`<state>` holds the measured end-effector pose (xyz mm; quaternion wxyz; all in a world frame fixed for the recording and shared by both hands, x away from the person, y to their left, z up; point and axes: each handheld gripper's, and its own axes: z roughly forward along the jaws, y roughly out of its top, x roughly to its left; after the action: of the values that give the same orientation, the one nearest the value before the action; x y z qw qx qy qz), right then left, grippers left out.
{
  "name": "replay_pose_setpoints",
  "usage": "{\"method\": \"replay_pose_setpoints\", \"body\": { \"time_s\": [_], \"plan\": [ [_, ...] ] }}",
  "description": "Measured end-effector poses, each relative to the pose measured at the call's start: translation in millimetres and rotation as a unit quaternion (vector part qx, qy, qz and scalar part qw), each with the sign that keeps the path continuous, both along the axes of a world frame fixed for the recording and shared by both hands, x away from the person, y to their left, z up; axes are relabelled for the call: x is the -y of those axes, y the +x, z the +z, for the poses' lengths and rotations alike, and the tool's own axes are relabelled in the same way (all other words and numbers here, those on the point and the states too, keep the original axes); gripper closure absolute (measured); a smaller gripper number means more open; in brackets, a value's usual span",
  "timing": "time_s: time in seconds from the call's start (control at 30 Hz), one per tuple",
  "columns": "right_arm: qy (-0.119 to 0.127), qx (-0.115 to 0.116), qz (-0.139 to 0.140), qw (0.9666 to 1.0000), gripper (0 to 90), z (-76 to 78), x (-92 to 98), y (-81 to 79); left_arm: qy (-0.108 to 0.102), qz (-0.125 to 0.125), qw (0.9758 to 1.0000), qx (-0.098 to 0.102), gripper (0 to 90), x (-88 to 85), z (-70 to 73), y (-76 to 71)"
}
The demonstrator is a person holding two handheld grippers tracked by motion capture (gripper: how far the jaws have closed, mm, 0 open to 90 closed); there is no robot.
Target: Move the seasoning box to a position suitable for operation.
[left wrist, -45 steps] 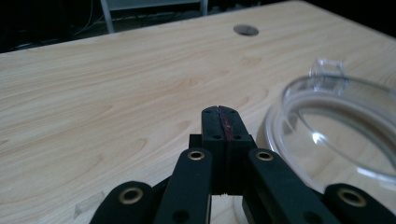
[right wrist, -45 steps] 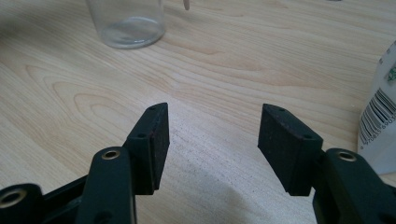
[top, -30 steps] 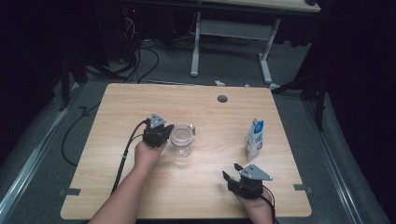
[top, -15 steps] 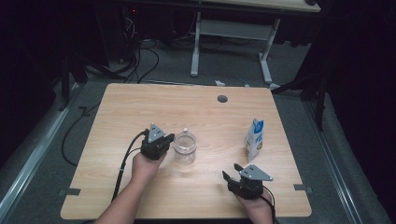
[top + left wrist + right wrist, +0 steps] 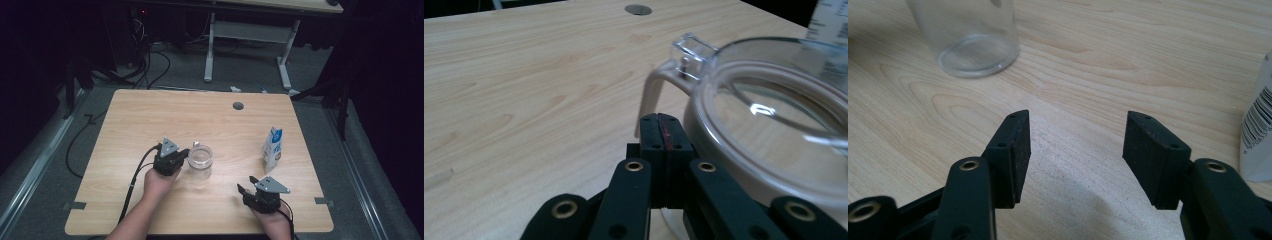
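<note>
The left gripper sits at the middle of the tabletop, slightly toward the near edge, with its jaws pressed fully together and nothing between them. In the left gripper view, the closed jaw tips lie just beside the handle of the glass pitcher; whether they touch it cannot be told. The glass pitcher stands upright near the centre of the tabletop, directly to the right of the left gripper. The right gripper rests near the near right corner of the tabletop, well apart from the glass pitcher. Its jaws are spread wide over bare wood, holding nothing. A milk carton stands upright near the right edge, beyond the right gripper.
</note>
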<state>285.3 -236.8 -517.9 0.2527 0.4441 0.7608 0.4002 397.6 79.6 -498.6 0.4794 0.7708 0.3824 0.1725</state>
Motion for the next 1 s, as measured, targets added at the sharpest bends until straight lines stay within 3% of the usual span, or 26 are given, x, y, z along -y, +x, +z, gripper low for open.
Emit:
{"method": "replay_pose_setpoints", "body": {
  "time_s": [0.07, 0.27, 0.33, 0.4, 0.53, 0.67, 1.0],
  "plan": [
    [0.002, 0.001, 0.001, 1.0, 45.2, 0.3, -0.9, 0.3, -0.008, -0.004, 0.9999, 0.005, 90.0, -1.1, -1.1, -17.3],
    [-0.001, 0.002, 0.003, 1.0, 45.3, 0.6, -3.0, 2.0, -0.016, -0.014, 0.9996, 0.015, 90.0, -3.8, 0.3, -36.4],
    [-0.002, 0.001, 0.004, 1.0, 45.4, -0.2, -2.8, 1.8, -0.02, -0.018, 0.9995, 0.016, 90.0, -4.3, -0.3, -38.1],
    [-0.001, -0.001, 0.002, 1.0, 45.3, -0.1, -2.4, 1.3, -0.008, -0.011, 0.9997, 0.019, 90.0, -5.5, -1.7, -37.0],
    [-0.001, -0.001, 0.002, 1.0, 45.7, 0.1, -0.8, 0.9, -0.005, 0.009, 0.9999, 0.007, 90.0, -7.6, -5.7, -25.2],
    [0.001, 0.0, 0.006, 1.0, 46.3, 0.3, -2.2, 2.6, -0.002, 0.007, 1.0, 0.006, 90.0, -5.3, -6.3, -21.5],
    [-0.003, 0.0, 0.015, 0.9999, 46.8, 0.3, -7.0, 7.2, -0.001, -0.013, 0.9999, 0.007, 90.0, 2.5, -8.6, -37.0]
  ]
}}
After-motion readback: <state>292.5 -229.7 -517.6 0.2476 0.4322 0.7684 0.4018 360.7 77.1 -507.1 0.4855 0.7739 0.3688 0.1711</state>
